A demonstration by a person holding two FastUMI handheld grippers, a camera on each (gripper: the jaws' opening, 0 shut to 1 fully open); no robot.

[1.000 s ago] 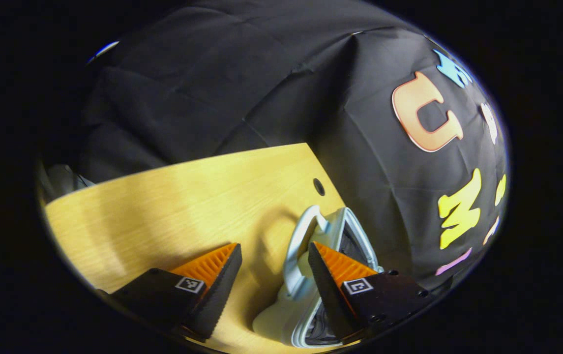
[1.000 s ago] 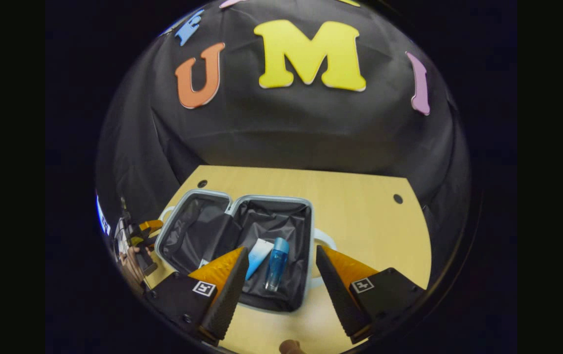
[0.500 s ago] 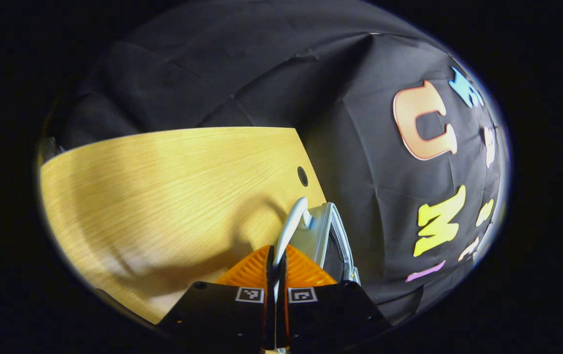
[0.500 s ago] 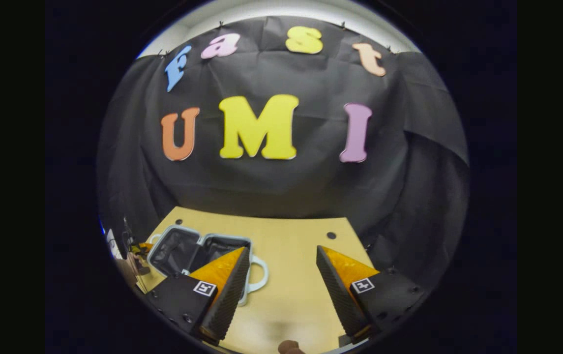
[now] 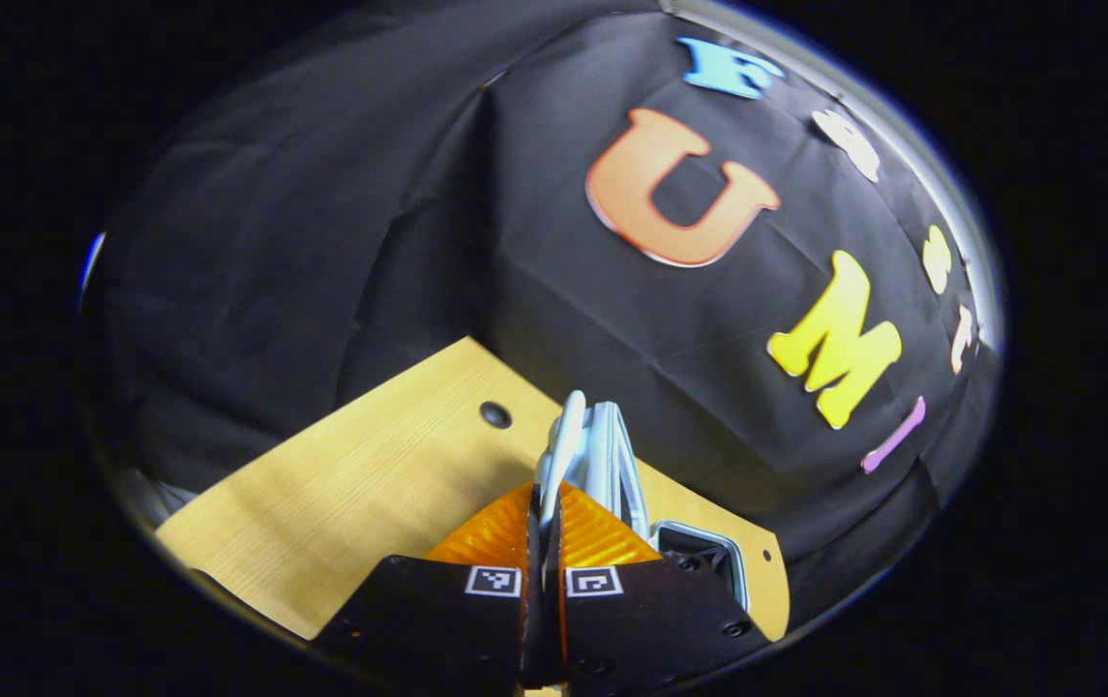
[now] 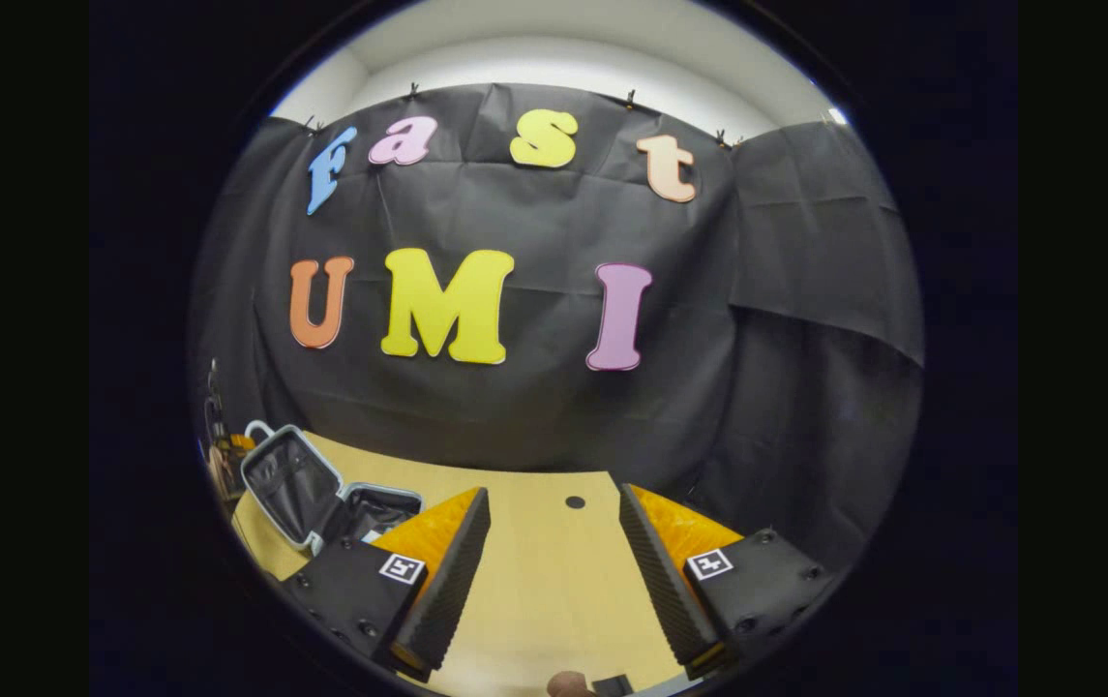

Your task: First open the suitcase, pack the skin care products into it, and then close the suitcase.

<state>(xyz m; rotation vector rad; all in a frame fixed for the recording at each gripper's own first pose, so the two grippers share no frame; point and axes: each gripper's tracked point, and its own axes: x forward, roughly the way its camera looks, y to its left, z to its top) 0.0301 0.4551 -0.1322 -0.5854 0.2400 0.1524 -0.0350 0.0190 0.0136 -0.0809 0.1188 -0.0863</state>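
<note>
In the left gripper view, my left gripper is shut on the pale handle of the suitcase lid. The lid stands raised and shows edge-on. The suitcase base lies on the table just right of it. In the right gripper view, the small pale suitcase sits far left on the table, its dark-lined lid tilted up over the base. My right gripper is open and empty over the table, well right of the suitcase. My finger hides what lies in the base.
The light wooden table has a small round hole near its far edge. The black cloth wall closes in the back and sides. A hand shows at the far left, beside the lid.
My left gripper shut on the lid's handle and swung the lid up from lying flat. My right gripper drew back from over the open suitcase, which now sits far left.
</note>
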